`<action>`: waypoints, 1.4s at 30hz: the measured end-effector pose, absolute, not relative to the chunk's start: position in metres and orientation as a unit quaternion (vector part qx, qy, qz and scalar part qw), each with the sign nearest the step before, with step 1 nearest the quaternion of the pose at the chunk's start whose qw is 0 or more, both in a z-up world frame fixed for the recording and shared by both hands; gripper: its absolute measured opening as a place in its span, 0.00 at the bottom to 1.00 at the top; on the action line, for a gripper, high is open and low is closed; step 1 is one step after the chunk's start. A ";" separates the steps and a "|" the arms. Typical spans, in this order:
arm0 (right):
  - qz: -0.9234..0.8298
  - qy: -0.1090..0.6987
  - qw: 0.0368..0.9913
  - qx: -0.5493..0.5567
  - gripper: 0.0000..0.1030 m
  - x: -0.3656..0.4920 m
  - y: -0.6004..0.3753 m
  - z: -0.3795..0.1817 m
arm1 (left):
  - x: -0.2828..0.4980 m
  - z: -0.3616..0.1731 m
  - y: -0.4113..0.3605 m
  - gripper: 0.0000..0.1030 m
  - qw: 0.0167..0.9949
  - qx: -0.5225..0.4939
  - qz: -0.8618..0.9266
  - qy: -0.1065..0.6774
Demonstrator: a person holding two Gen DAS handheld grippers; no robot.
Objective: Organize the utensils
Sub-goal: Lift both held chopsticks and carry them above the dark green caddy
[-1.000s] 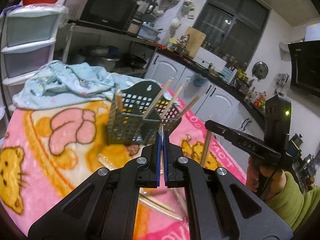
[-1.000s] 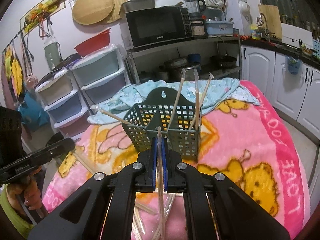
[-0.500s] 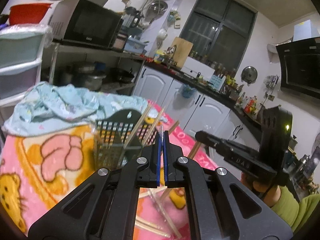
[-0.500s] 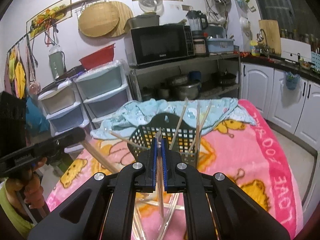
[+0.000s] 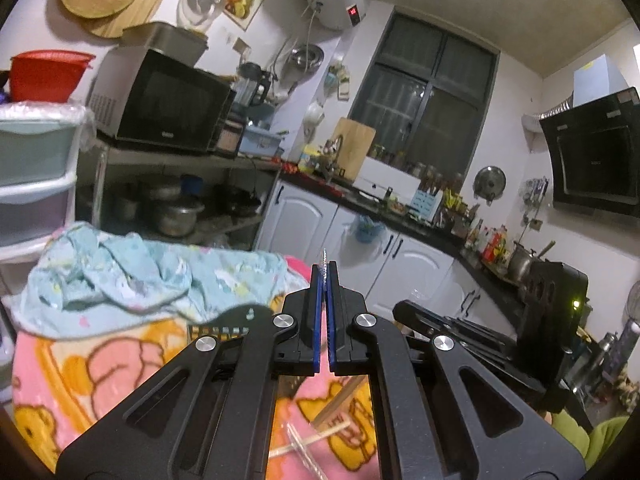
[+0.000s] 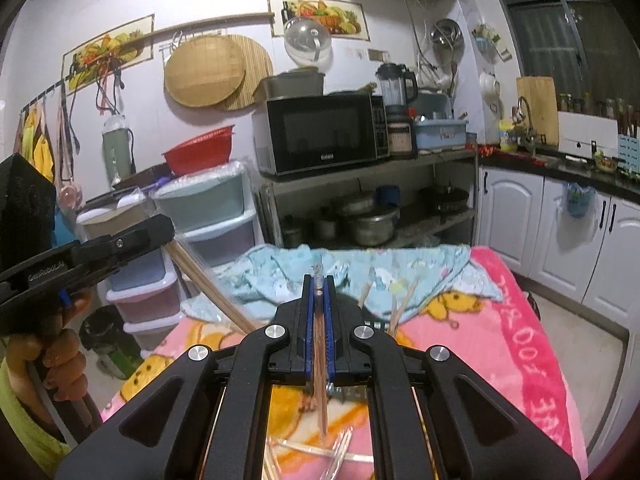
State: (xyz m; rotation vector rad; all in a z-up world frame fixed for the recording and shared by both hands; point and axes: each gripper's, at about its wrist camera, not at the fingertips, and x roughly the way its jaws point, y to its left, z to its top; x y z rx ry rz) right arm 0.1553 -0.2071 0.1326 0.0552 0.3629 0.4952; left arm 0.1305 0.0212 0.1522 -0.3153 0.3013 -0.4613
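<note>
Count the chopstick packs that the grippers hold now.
2. One chopstick pack in the right gripper; one slanted chopstick pack in the left gripper. More may lie hidden below.

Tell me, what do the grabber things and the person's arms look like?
Both the left gripper and right gripper are black plastic with silver bolts and blue finger pads. One handle has white lettering, the other a small green light. The sleeves are lime green.

Basket (image 5: 224,322) sits just ahead, chopsticks (image 6: 404,300) sticking up (blocking); pink blanket (image 6: 500,340) to rt open.
</note>
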 end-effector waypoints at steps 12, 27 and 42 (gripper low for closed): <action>0.237 0.120 0.964 0.025 0.05 0.168 -0.204 0.173 | 0.138 0.190 0.033 0.01 0.963 -0.141 -0.205 0.098; 0.214 0.066 0.974 0.016 0.05 0.192 -0.202 0.196 | 0.165 0.186 0.042 0.01 0.964 -0.154 -0.187 0.107; 0.185 0.093 0.978 0.011 0.05 0.226 -0.198 0.155 | 0.191 0.147 0.041 0.01 0.957 -0.163 -0.189 0.151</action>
